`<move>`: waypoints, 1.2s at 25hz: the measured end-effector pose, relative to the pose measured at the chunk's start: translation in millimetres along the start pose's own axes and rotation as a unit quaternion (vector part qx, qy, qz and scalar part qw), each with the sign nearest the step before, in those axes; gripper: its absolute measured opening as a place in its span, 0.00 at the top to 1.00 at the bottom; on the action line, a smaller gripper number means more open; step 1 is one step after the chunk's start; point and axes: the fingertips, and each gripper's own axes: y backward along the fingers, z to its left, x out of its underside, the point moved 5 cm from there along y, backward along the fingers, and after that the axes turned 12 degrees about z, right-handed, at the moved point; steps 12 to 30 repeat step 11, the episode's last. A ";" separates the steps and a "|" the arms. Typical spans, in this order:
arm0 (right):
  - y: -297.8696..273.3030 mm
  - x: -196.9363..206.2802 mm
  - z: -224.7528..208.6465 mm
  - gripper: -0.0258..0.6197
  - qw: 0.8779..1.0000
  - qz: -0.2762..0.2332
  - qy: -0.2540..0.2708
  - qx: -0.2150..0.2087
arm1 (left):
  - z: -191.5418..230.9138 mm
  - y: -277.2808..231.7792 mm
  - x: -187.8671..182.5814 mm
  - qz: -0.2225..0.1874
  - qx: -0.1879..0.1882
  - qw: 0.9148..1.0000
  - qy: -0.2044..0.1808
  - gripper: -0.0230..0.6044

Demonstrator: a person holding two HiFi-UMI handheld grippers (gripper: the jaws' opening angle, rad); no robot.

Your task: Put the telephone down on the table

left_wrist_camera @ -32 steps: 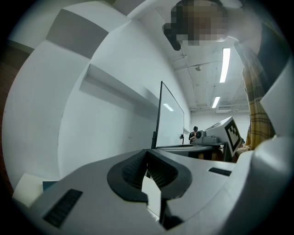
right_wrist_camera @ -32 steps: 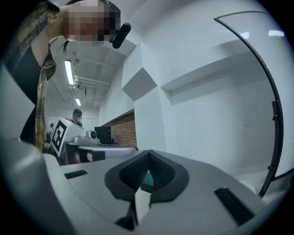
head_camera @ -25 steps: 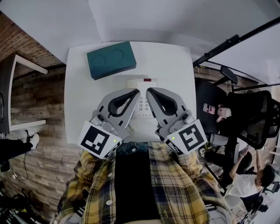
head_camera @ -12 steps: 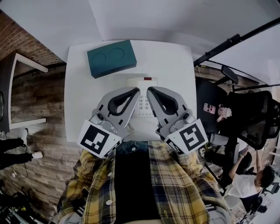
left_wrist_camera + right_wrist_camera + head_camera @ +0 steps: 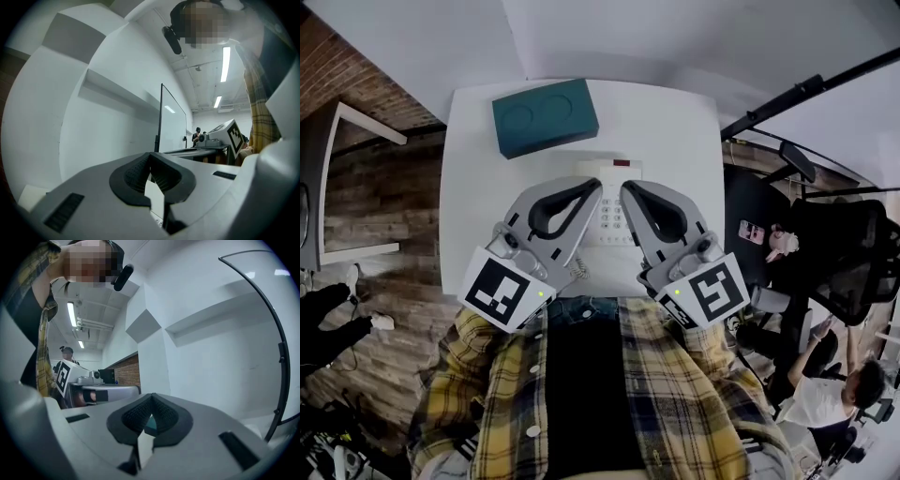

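A white telephone (image 5: 611, 214) with a grey keypad and a red light lies on the white table (image 5: 478, 197), its coiled cord (image 5: 578, 271) near the front edge. My left gripper (image 5: 596, 184) and right gripper (image 5: 626, 188) hover over it side by side, tips pointing away from me, covering the telephone's two sides. Both are shut and hold nothing. In the left gripper view the jaws (image 5: 151, 155) meet in front of a white wall, with the right gripper's marker cube (image 5: 233, 135) beyond. The right gripper view shows its jaws (image 5: 151, 397) closed, with the left gripper (image 5: 70, 377) at the left.
A teal box (image 5: 546, 116) with two round hollows lies at the table's far left. Brick floor and a white shelf (image 5: 356, 131) flank the left side. Office chairs (image 5: 844, 253) and a seated person (image 5: 825, 394) are on the right.
The whole head view has shifted slightly. Both grippers stay shut over the telephone in much the same place. A person's feet at the far left have moved.
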 end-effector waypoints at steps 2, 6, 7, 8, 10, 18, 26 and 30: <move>0.8 0.6 0.0 0.92 1.000 0.000 0.000 -0.001 | -1.0 0.1 0.4 -0.001 0.005 1.000 0.000 0.94; 3.5 1.1 -1.5 0.92 1.000 -0.001 0.000 0.001 | -3.3 -1.4 5.3 0.023 0.018 1.000 -0.002 0.94; 4.0 1.1 -2.0 0.92 1.000 -0.002 0.000 0.002 | -2.9 -1.5 6.0 0.026 0.020 0.999 -0.003 0.94; 4.4 0.8 -2.7 0.92 1.000 -0.002 0.001 0.004 | -1.9 -1.6 6.3 0.027 0.022 0.999 -0.005 0.94; 5.6 -0.2 -4.6 0.92 1.000 -0.005 0.002 0.009 | 1.3 -2.3 6.0 0.028 0.026 0.999 -0.008 0.94; 6.2 -0.8 -5.8 0.92 1.000 -0.006 0.003 0.011 | 3.1 -2.7 5.8 0.028 0.028 0.999 -0.010 0.94; 6.2 -0.8 -5.8 0.92 1.000 -0.006 0.003 0.011 | 3.1 -2.7 5.8 0.028 0.028 0.999 -0.010 0.94; 6.2 -0.8 -5.8 0.92 1.000 -0.006 0.003 0.011 | 3.1 -2.7 5.8 0.028 0.028 0.999 -0.010 0.94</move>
